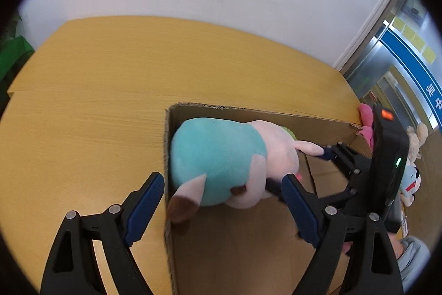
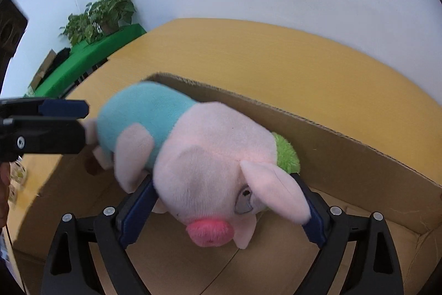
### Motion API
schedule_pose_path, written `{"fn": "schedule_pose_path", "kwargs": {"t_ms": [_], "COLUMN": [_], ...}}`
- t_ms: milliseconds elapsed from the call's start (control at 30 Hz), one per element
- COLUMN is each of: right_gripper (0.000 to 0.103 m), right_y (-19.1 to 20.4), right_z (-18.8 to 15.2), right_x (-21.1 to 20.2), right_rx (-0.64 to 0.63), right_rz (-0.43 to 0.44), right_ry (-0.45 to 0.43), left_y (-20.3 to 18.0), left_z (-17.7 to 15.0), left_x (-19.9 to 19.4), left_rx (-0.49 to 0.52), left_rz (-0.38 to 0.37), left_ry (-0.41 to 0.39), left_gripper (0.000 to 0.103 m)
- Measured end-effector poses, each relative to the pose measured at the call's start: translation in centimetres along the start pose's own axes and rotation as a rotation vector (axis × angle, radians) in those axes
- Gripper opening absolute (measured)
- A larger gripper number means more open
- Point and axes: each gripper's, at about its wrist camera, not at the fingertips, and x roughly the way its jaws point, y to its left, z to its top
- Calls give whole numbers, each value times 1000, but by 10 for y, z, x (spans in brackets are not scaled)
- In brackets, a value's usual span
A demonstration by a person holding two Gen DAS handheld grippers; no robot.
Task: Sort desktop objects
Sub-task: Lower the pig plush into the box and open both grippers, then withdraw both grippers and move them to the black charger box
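Fuzzy plush pig [image 2: 210, 156]; corrugated cardboard box [image 2: 345, 156]; seemingly wood-grain table [image 1: 96, 107].

Cardboard box [image 1: 248, 239] sits on the worktop [image 1: 110, 73], with the plush pig [image 2: 210, 165] over the box's open top, between the right gripper [image 2: 221, 209] fingers. Left gripper [image 1: 221, 209] is at the box's left wall, one finger outside over the worktop, the other inside. More plush toys [image 1: 414, 156] lie beyond the box's right end; a potted plant [image 2: 107, 10] stands on a side table [image 2: 83, 60] behind-left of the worktop.

Bright, even indoor light, soft shadows, strong fisheye bending, dark corners
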Motion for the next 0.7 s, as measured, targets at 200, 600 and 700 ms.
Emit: {"fn": "schedule_pose_path", "kwargs": {"t_ms": [200,600,700], "right_gripper": [103,103,103], "right_y": [-4,35,43], "right_z": [2,-113,-137], "right_x": [-105,-281,-289], "right_rx": [12,15,42], "right_rz": [-18,-201,-243], "right_ry": [-127,-285,-286], "left_y": [-26,-129,-142], "left_z": [-31,-122,-141], "left_x": [-63,-147,-151], "left_rx": [94,247,250], "left_rz": [8,96,81], "left_ry": [-87,-365,-374], "left_gripper": [87,91,91]}}
